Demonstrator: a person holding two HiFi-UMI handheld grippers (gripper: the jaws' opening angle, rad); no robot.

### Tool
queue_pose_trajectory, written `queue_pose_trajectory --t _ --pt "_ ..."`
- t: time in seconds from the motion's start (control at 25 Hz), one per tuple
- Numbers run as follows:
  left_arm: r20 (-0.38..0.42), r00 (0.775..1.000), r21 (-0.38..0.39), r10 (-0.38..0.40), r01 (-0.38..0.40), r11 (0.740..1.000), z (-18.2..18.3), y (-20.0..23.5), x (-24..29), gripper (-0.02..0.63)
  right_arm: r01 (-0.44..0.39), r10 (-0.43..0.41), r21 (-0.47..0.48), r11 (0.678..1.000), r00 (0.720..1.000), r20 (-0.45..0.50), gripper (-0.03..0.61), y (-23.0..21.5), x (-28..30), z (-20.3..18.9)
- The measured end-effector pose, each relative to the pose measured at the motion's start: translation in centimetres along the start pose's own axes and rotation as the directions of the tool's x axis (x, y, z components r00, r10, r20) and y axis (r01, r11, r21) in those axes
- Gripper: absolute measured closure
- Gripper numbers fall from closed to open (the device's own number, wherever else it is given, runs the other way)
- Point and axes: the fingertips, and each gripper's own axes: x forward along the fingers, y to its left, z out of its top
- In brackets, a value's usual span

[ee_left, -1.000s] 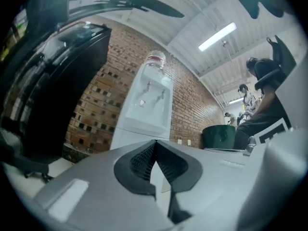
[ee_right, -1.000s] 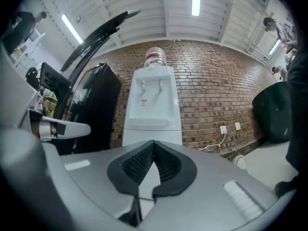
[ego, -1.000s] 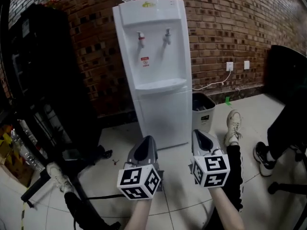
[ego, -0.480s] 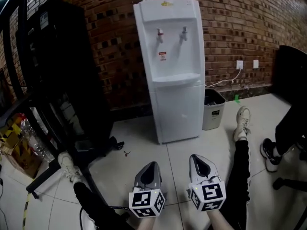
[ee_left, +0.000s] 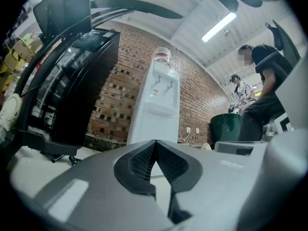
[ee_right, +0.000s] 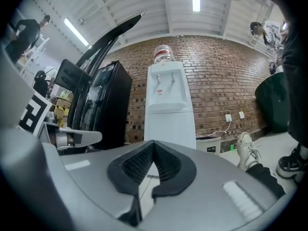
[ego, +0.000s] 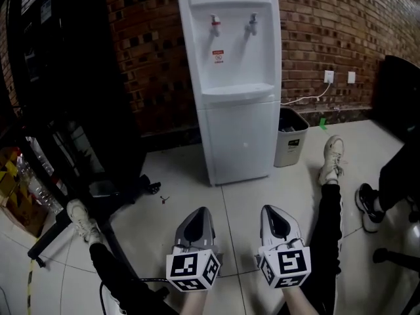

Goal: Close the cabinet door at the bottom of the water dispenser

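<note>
Left tongs (ego: 201,210), right tongs (ego: 272,209) lowered; water dispenser (ego: 233,58) upright, cabinet door (ego: 239,140) shut.

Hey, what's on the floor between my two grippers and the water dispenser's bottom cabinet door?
Only bare floor tiles. The head view shows nothing else between the left gripper, the right gripper and the cabinet door.

Office-like workroom: brick wall (ego: 328,31), water dispenser (ego: 236,64), tiled floor (ego: 172,188), waste bin (ego: 290,147).
</note>
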Motion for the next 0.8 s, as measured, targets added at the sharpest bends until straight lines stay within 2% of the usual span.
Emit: queue_pose_trajectory --t 0.2,0.8 --pt "-0.004 1.000 0.019 -0.008 0.008 1.000 -0.2 -0.5 0.1 0.599 -0.031 0.031 0.048 0.998 0.999 -0.005 0.578 0.4 0.6 -0.3" --pt "-0.041 0.999 0.020 -0.012 0.013 1.000 -1.6 -0.6 0.1 0.598 -0.034 0.033 0.041 0.999 0.999 0.003 0.578 0.6 0.1 0.1"
